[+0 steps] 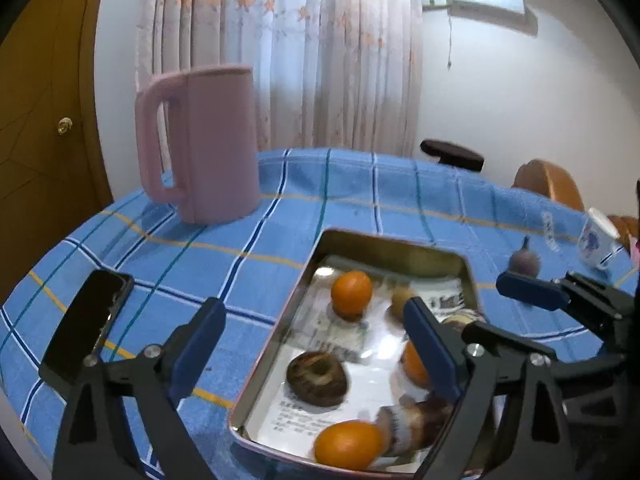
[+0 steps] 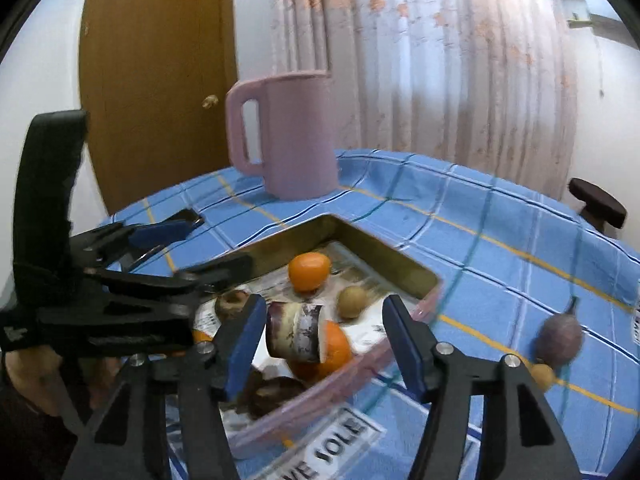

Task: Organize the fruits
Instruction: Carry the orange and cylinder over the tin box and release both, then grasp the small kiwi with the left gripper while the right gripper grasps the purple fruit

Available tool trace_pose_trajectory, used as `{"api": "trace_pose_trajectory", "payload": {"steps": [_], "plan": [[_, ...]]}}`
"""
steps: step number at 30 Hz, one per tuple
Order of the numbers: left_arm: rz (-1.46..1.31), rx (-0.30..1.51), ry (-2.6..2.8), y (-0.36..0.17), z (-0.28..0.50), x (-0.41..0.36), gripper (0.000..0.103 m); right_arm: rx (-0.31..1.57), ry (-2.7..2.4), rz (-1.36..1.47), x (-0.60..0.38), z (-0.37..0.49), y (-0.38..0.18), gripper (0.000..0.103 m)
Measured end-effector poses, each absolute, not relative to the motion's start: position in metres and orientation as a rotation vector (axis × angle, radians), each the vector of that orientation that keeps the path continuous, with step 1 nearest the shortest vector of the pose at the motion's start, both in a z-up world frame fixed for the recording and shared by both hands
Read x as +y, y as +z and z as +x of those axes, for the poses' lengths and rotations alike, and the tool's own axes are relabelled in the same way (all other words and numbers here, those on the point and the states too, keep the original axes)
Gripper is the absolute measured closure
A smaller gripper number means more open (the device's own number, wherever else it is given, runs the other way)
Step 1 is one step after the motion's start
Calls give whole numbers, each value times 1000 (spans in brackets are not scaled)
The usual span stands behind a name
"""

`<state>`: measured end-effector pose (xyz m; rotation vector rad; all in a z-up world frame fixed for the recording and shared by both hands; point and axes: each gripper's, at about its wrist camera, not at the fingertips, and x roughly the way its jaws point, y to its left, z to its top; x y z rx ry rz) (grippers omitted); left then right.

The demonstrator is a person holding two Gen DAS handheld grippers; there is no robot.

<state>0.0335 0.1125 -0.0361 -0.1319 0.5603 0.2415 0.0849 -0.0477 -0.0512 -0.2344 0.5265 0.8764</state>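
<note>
A metal tray (image 1: 384,245) (image 2: 404,268) on the blue checked tablecloth holds oranges (image 1: 351,293) (image 2: 309,271), a dark round fruit (image 1: 317,378), a small tan fruit (image 2: 352,301) and a purple-and-white cut piece (image 2: 296,331) resting on an orange. A purple passion fruit (image 2: 559,335) (image 1: 524,261) and a small tan fruit (image 2: 543,376) lie on the cloth right of the tray. My left gripper (image 1: 316,344) is open and empty over the tray's left edge. My right gripper (image 2: 320,344) is open and empty above the tray's near corner, the cut piece just beyond it.
A pink jug (image 1: 200,142) (image 2: 286,134) stands at the table's far side. A black phone (image 1: 86,322) lies on the left. A white printed cup (image 1: 598,242) lies at the right. A clear lid with lettering (image 2: 332,446) lies under the tray's near edge.
</note>
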Motion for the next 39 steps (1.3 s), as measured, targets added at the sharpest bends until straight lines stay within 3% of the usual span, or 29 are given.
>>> {"api": "trace_pose_trajectory", "payload": {"steps": [11,22,25,28,30,32,35,39], "plan": [[-62,552,102,-13,53,36,6,500,627,-225,-137,109,-39,40],[39,694,-19,-40,122,-56,8,552,320,-78,-223,148,-43,38],[54,756,-49,-53,141,-72,20,563,303,-25,-242,153,-44,38],[51,807,-84,-64,157,-84,22,571,297,1,-250,156,-46,38],[45,835,-112,-71,165,-89,33,575,302,12,-252,158,-47,38],[32,881,-139,-79,176,-92,54,578,302,9,-250,158,-47,37],[33,905,-168,-86,183,-92,73,581,309,-3,-245,160,-45,37],[11,862,-159,-80,179,-76,74,592,323,-6,-237,163,-41,37]]}}
